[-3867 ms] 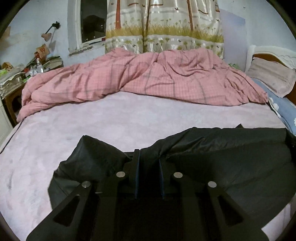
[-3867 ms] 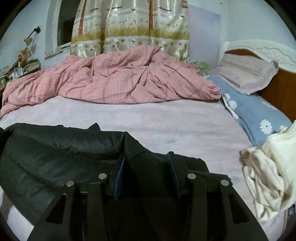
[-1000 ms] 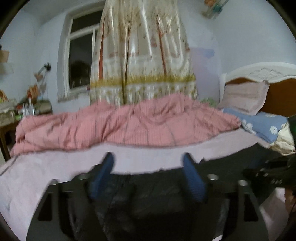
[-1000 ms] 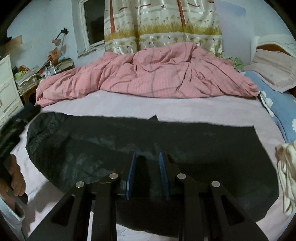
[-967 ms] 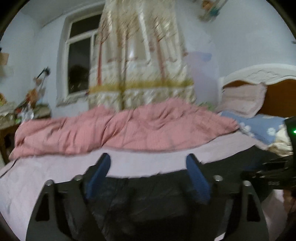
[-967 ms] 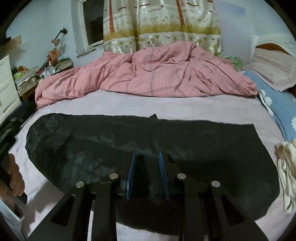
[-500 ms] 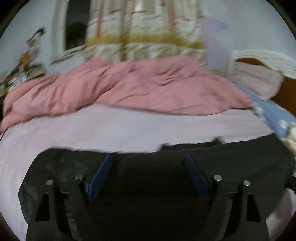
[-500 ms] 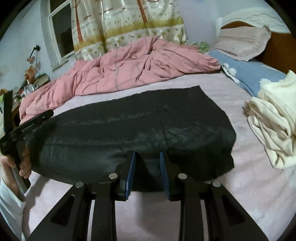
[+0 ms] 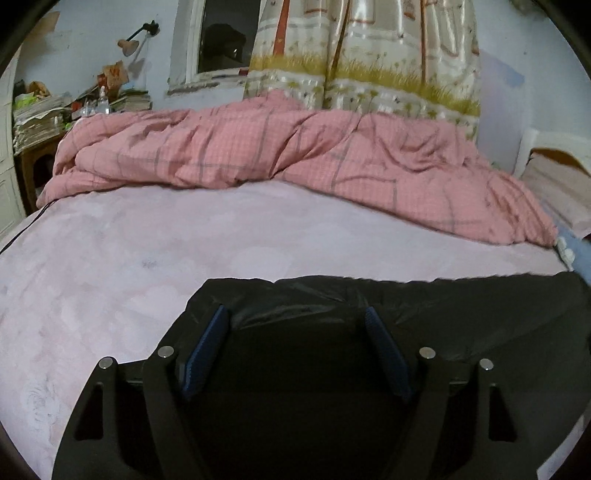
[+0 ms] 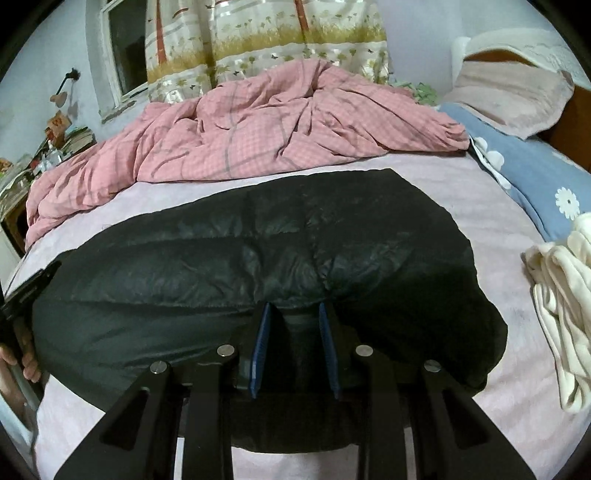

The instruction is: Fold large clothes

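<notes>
While the left gripper (image 9: pixel 295 321) hangs low over the jacket (image 9: pixel 424 314), its jaws are wide but closing, blue pads (image 9: pixel 207 347) either side of the dark fabric and not visibly pressing it. Left wrist view: jacket lies flat on the near part of the bed (image 9: pixel 129 266), its far edge running off to the right. Pink duvet (image 9: pixel 277 147) is bunched along the far side, well apart from the jacket. Curtain (image 9: pixel 369 48) and window (image 9: pixel 221 37) behind; cluttered table (image 9: pixel 48 118) at far left with a lamp (image 9: pixel 129 44) on the wall above; pillow (image 9: pixel 554 181) at right edge.

Right wrist view: right gripper (image 10: pixel 293 317) is narrow, pinching a bunched fold at the jacket's (image 10: pixel 277 251) near edge; fabric puckers right at the pads (image 10: pixel 260 350). Jacket spreads across the middle of the bed (image 10: pixel 498 369), puffy and quilted, long axis left to right. Part of the left gripper (image 10: pixel 29 291) sits at the jacket's left end, a hand (image 10: pixel 26 358) gripping its handle below. Cream garment (image 10: pixel 561 314) lies just right of the jacket, not touching. Blue flowered pillow (image 10: pixel 532 177) and a beige pillow (image 10: pixel 513 96) at upper right, headboard (image 10: pixel 535 48) behind. Duvet (image 10: pixel 258 122) beyond the jacket's far edge, curtain (image 10: pixel 258 33) above it
</notes>
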`<control>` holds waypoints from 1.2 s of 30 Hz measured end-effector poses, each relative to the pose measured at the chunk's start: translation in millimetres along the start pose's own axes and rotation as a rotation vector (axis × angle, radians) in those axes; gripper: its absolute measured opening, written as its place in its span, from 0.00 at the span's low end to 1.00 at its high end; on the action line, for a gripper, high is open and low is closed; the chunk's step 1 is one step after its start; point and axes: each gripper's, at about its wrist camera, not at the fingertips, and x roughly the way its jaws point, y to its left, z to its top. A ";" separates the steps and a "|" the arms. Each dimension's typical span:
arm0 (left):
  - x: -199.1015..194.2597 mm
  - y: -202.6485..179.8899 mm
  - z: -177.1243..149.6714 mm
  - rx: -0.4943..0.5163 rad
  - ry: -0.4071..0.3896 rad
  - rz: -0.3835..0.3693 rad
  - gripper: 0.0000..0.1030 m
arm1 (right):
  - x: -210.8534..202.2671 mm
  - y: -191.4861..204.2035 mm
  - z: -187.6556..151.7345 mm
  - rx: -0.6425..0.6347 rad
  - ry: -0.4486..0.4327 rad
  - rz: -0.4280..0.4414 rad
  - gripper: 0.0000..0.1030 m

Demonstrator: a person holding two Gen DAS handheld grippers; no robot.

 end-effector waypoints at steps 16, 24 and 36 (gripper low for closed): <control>-58.2 -122.0 -3.0 0.174 0.012 -0.280 0.64 | -28.6 101.0 23.3 -0.151 -0.004 0.218 0.29; -27.2 -132.9 -32.3 0.197 0.057 -0.221 0.59 | 24.0 93.5 -5.0 -0.147 0.124 0.184 0.29; -58.1 -164.0 -48.0 0.113 0.151 -0.506 0.12 | -26.9 69.2 32.0 0.005 0.061 0.330 0.29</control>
